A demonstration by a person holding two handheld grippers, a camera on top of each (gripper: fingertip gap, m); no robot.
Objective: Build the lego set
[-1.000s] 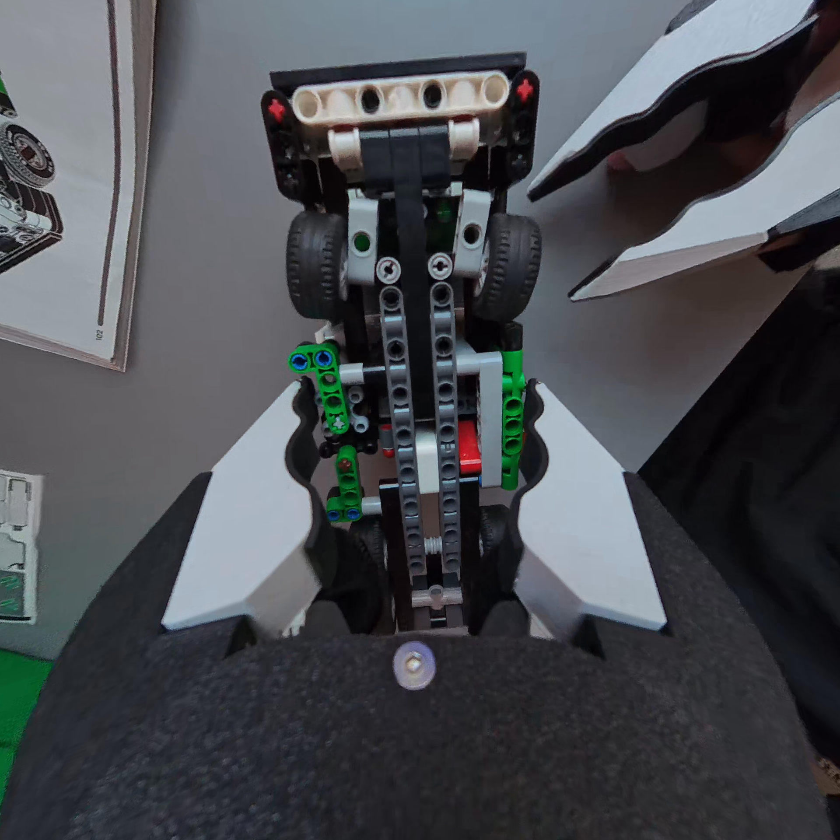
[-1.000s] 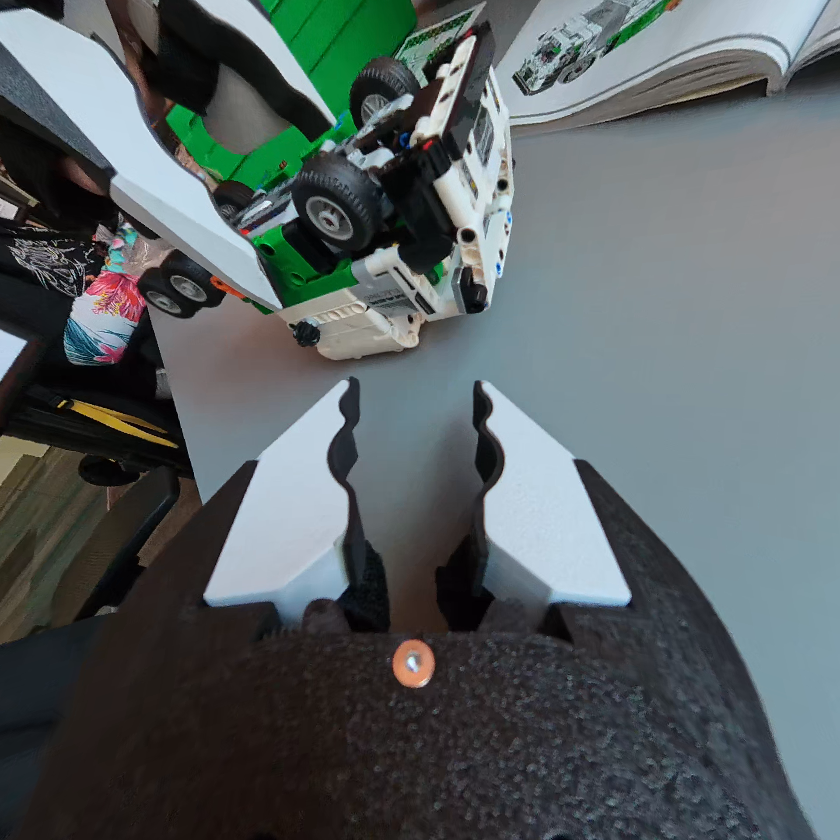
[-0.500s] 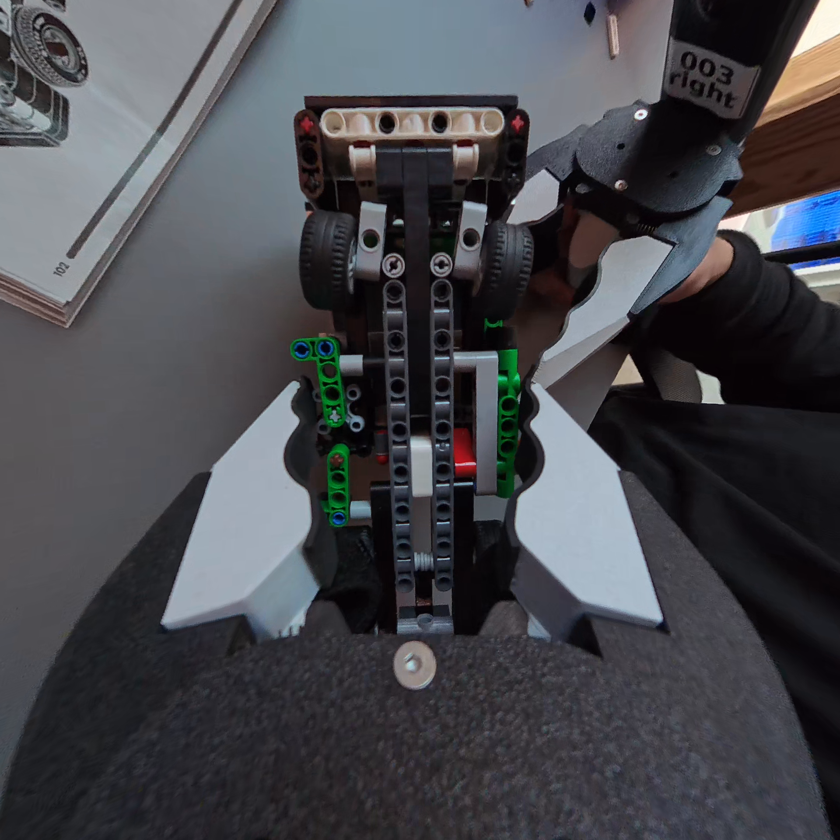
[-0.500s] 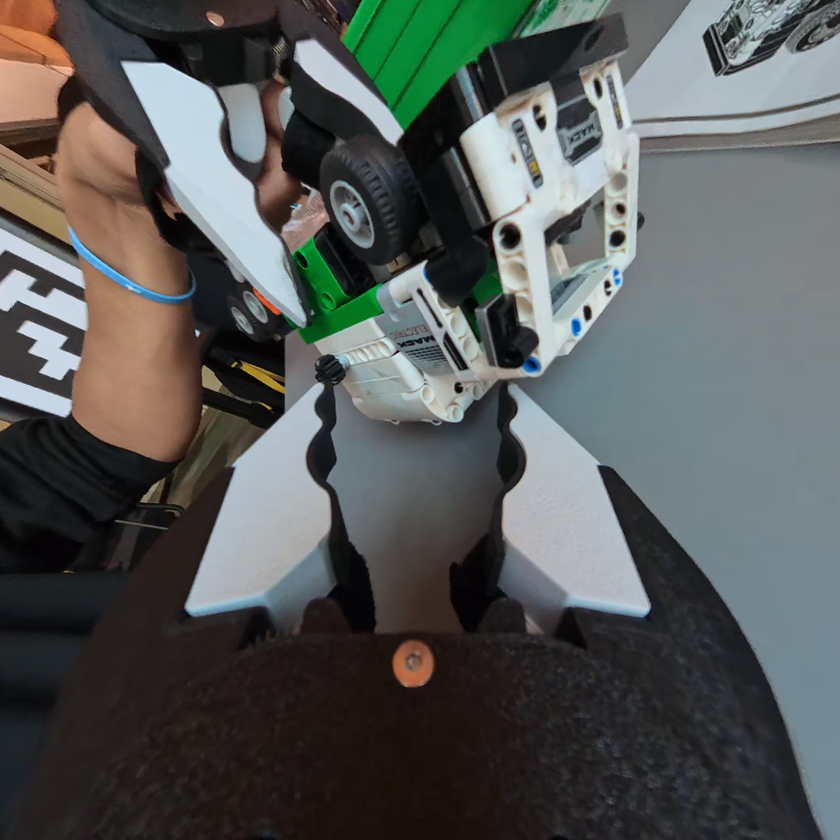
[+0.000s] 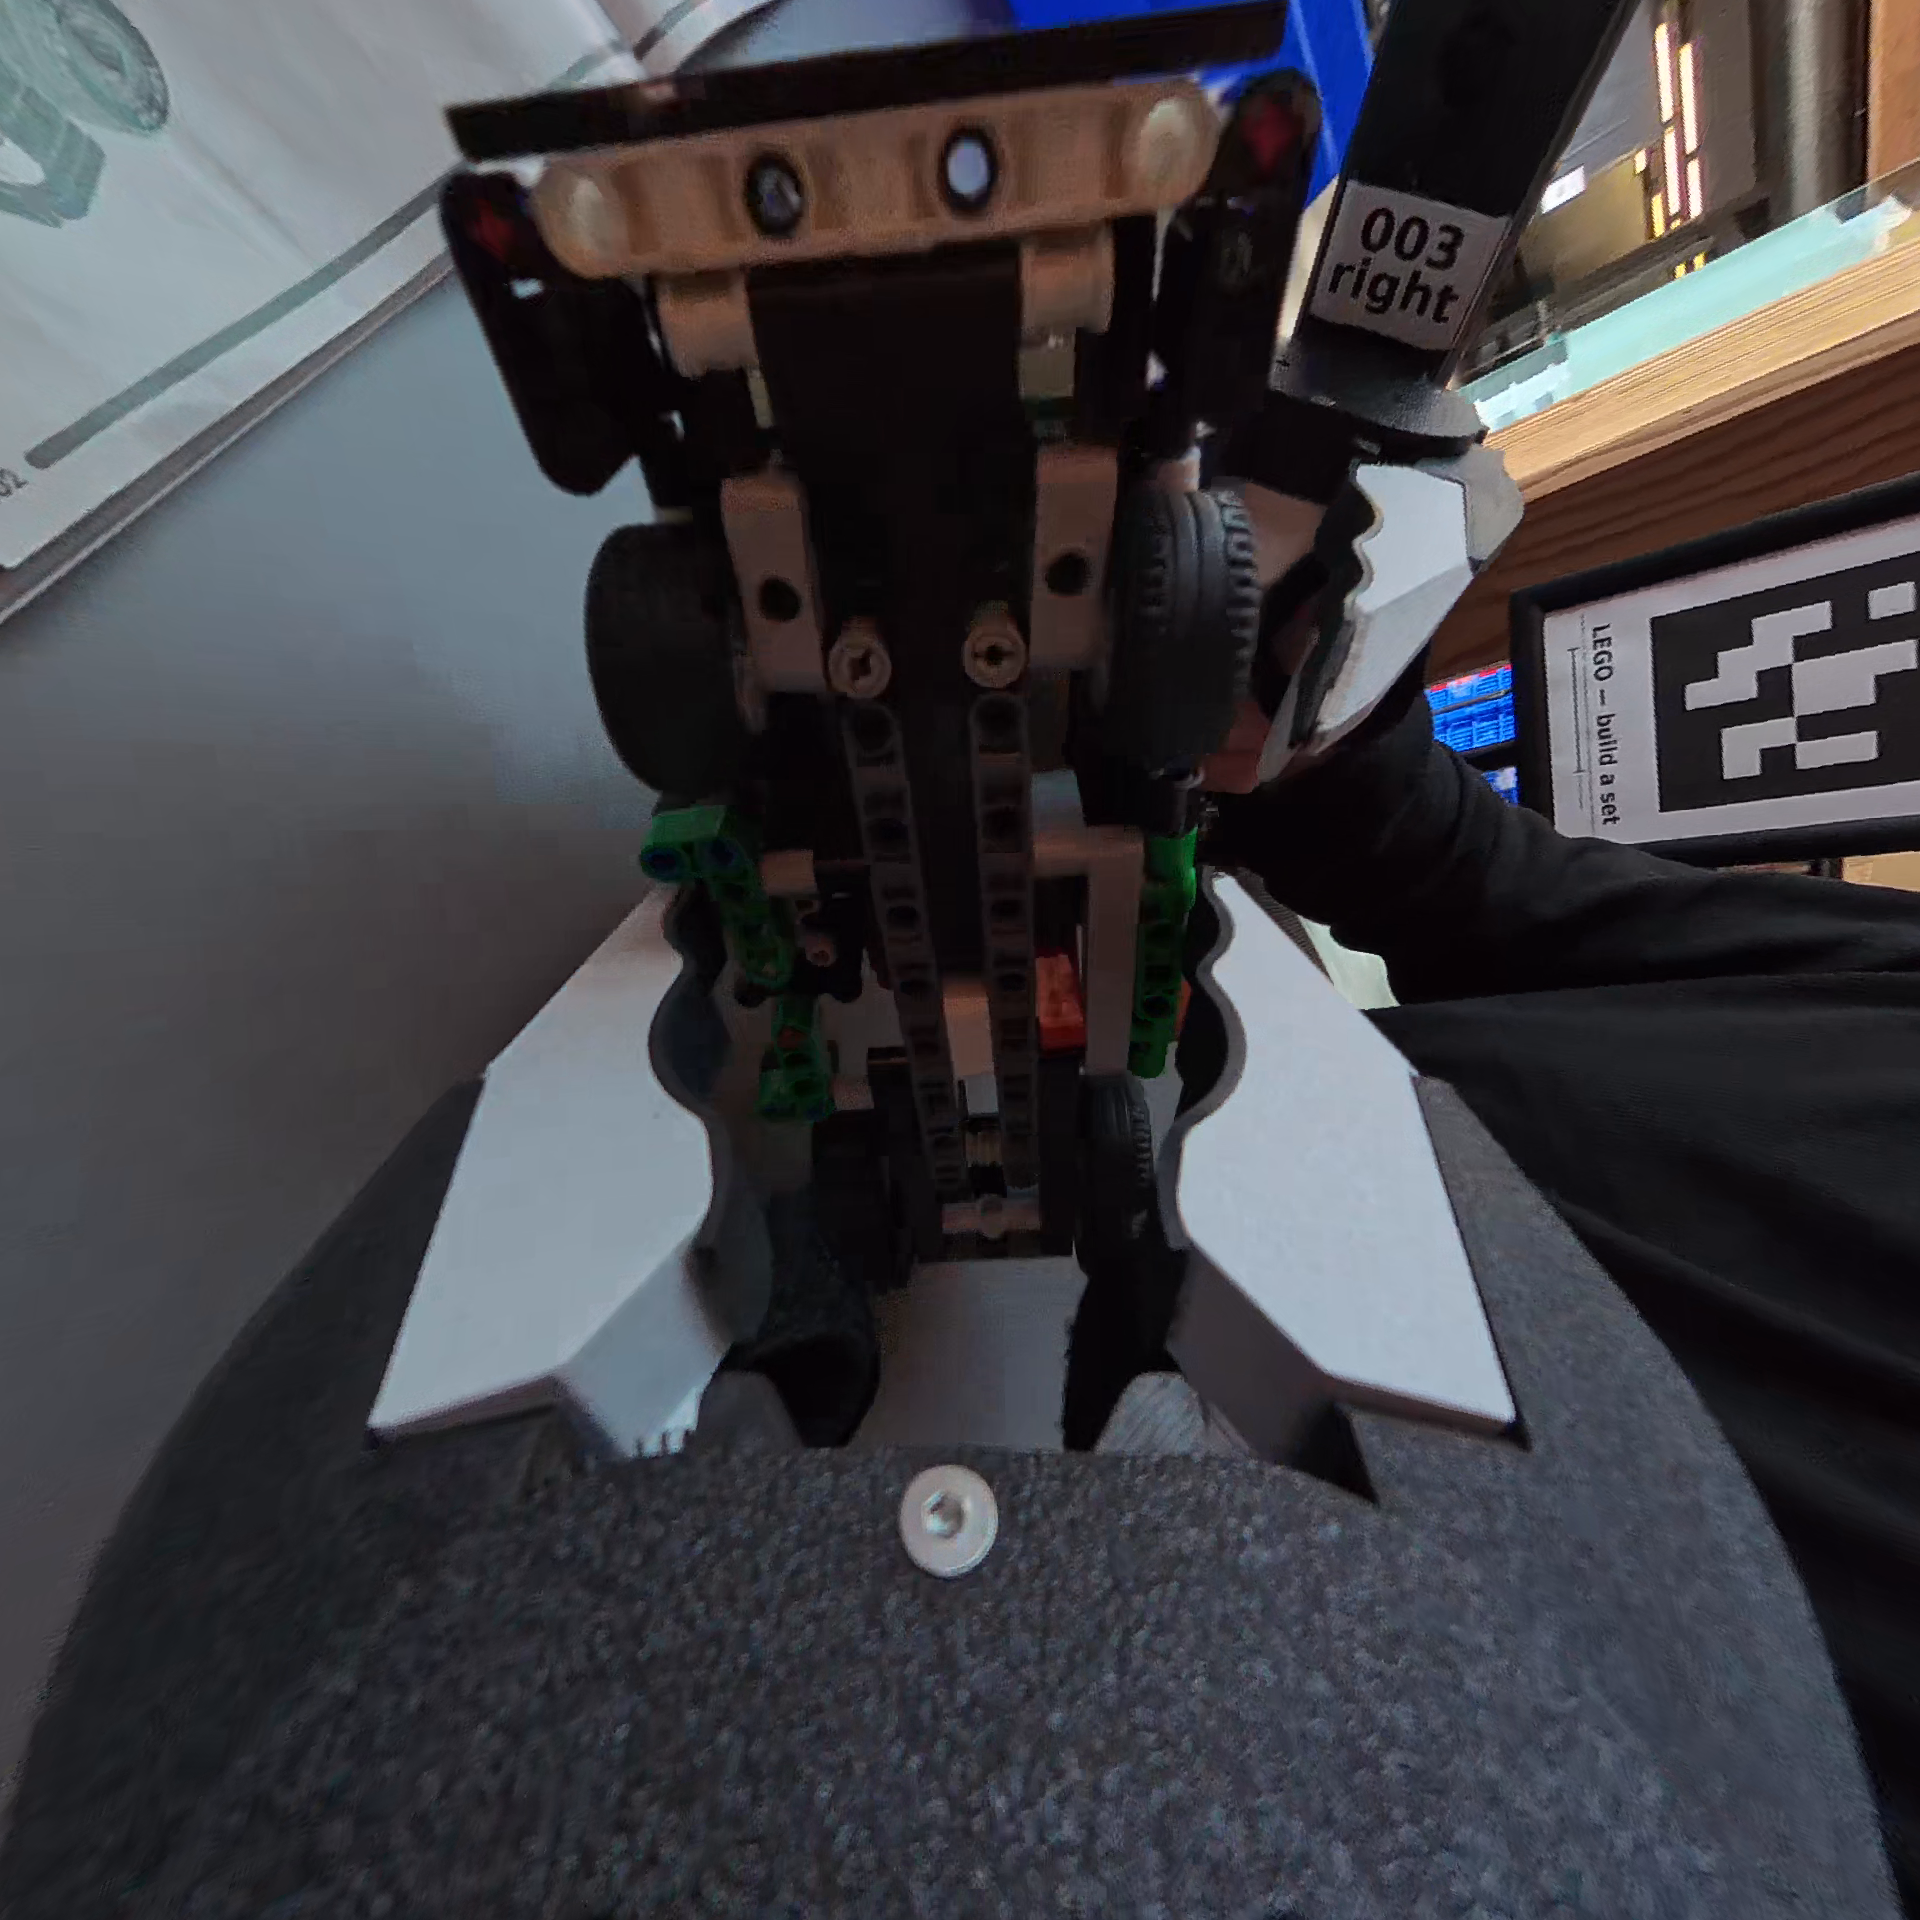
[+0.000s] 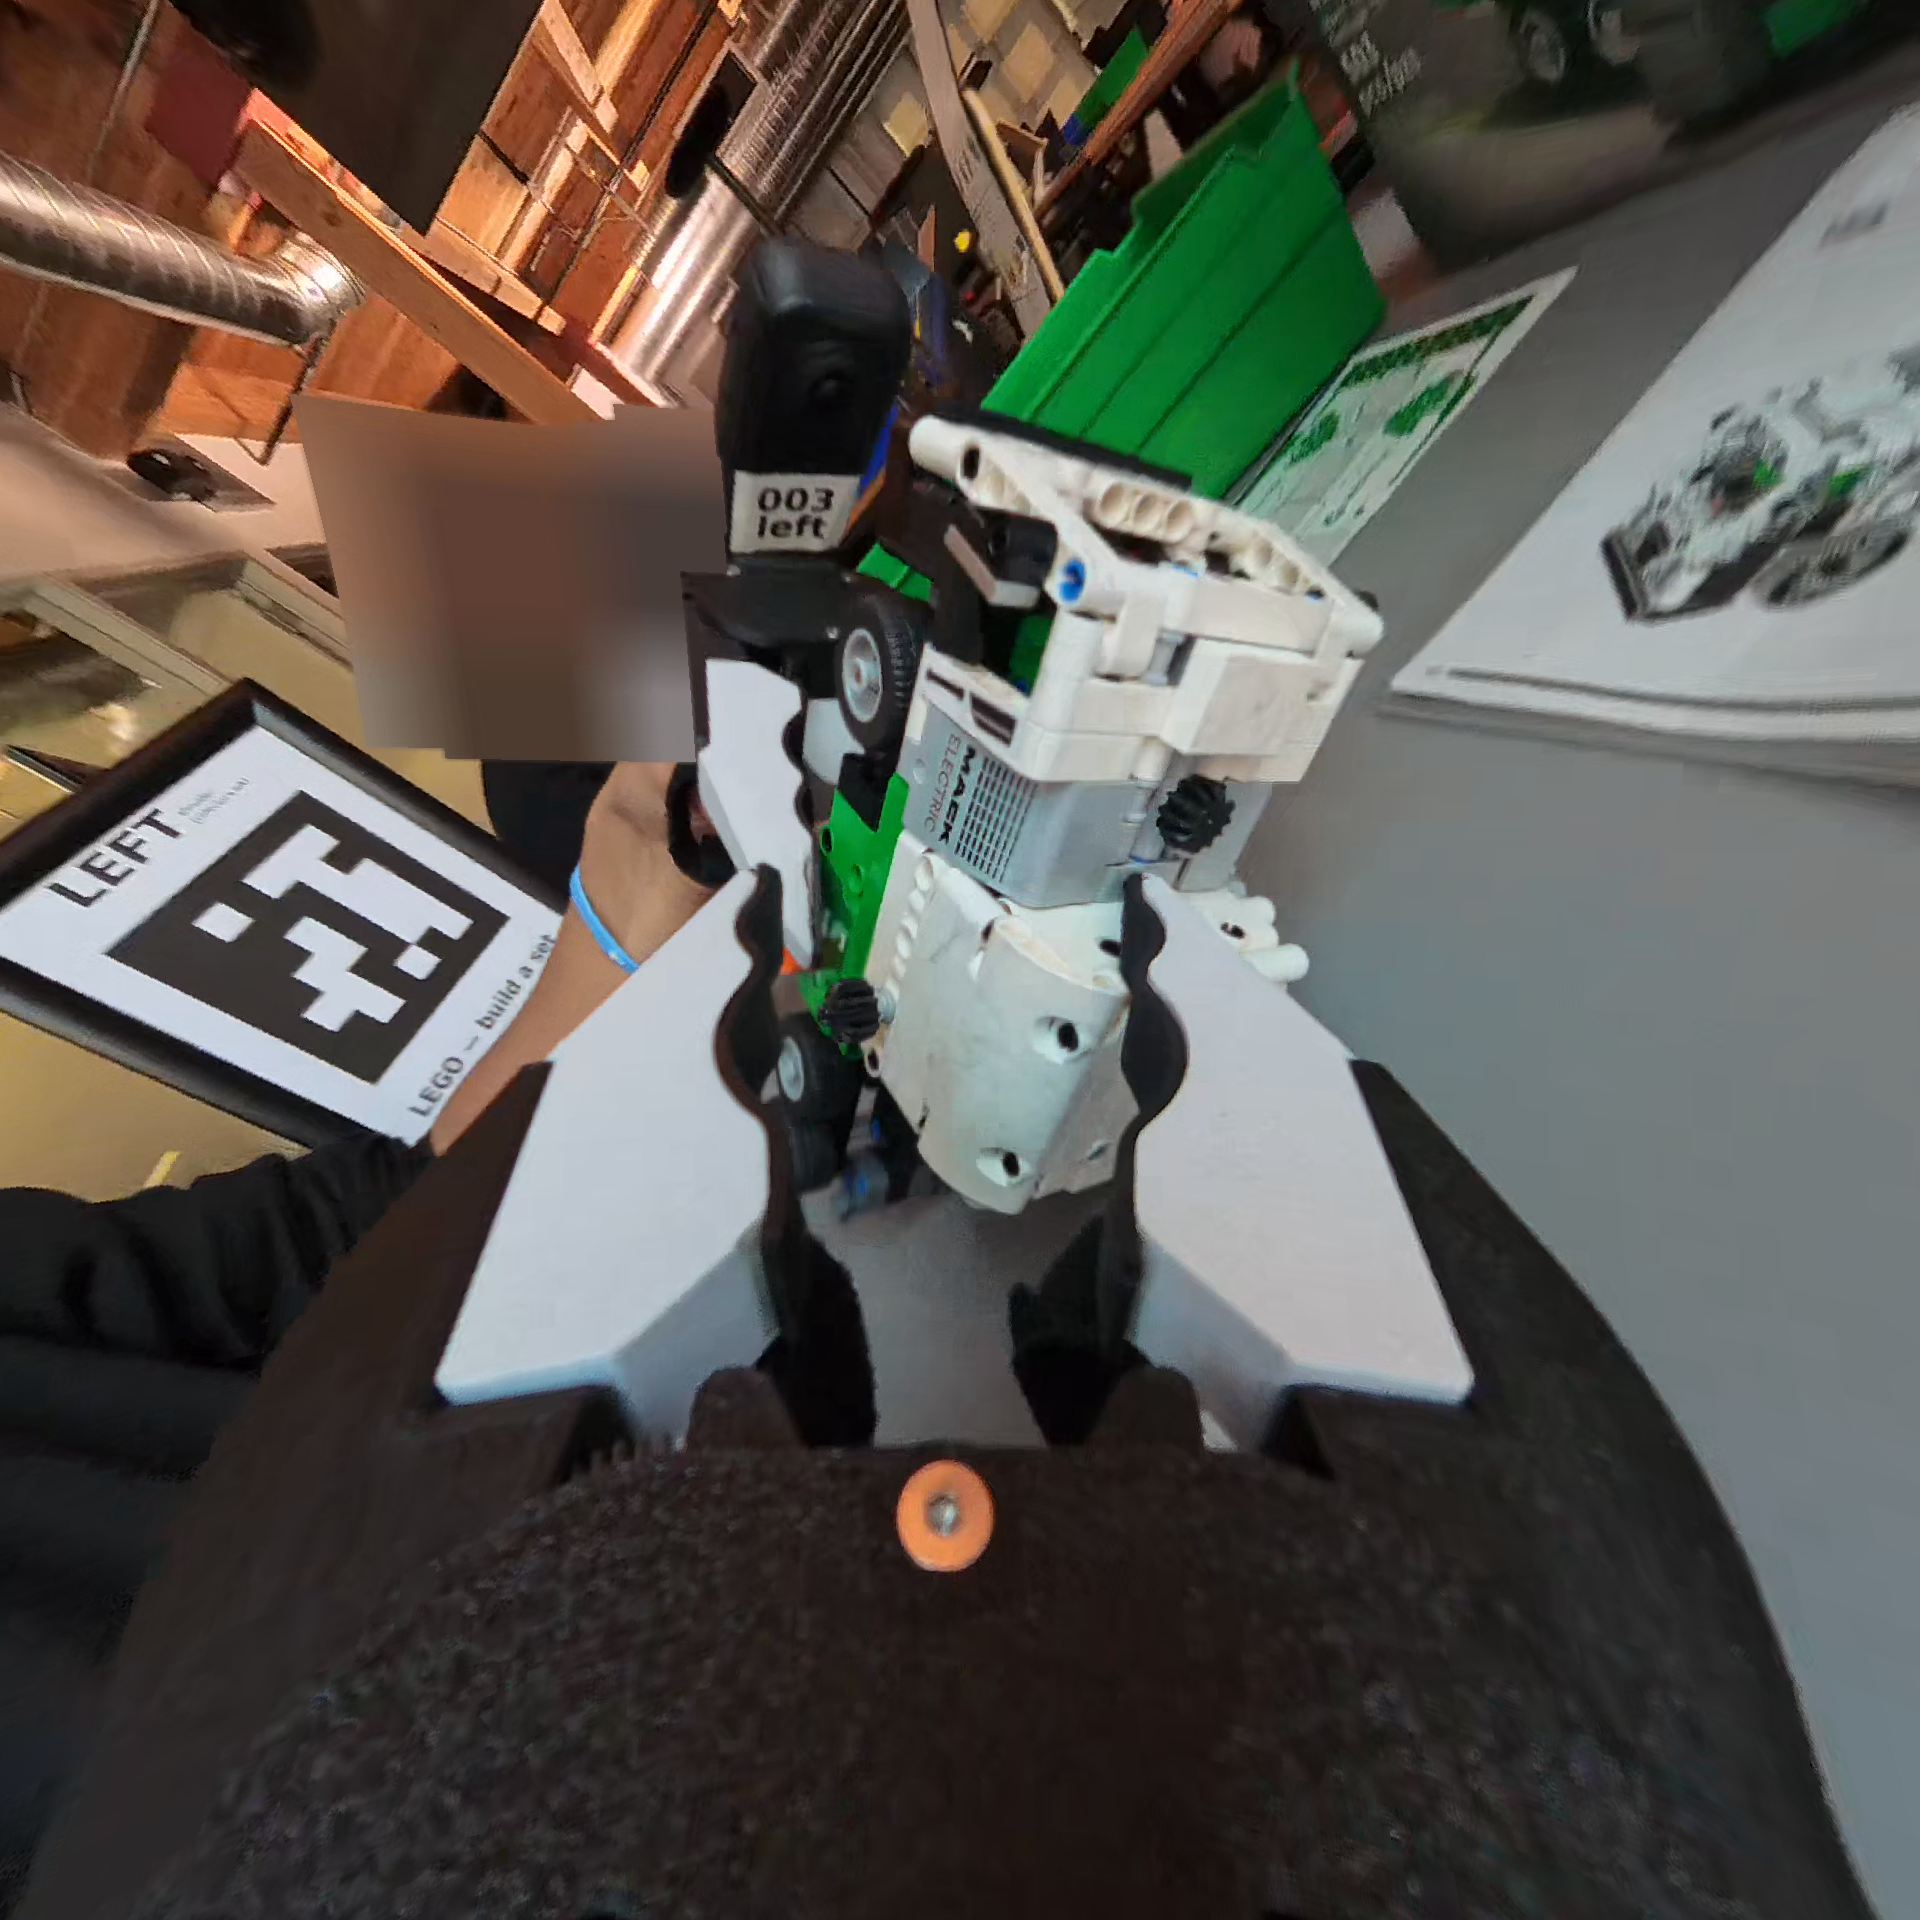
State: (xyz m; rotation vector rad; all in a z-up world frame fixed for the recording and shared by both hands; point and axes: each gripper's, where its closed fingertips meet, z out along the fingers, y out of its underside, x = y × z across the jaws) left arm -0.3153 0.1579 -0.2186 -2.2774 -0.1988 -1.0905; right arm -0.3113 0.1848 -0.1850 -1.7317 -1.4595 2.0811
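Our left gripper [image 5: 940, 1049] pinches the lego truck [image 5: 914, 644] underside-up between its 2 fingers, off the grey table [image 5: 260, 831]. Our right gripper [image 6: 951, 997] has fingers spread around the truck's white cab. An instruction booklet [image 6: 1704, 561] and green bin [image 6: 1216, 301] lie beyond the fingertips.

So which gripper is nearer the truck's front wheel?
Right. The right gripper sits right beside the front wheel at the cab end, fingers apart. The left gripper grips the truck further back, by the green beams.
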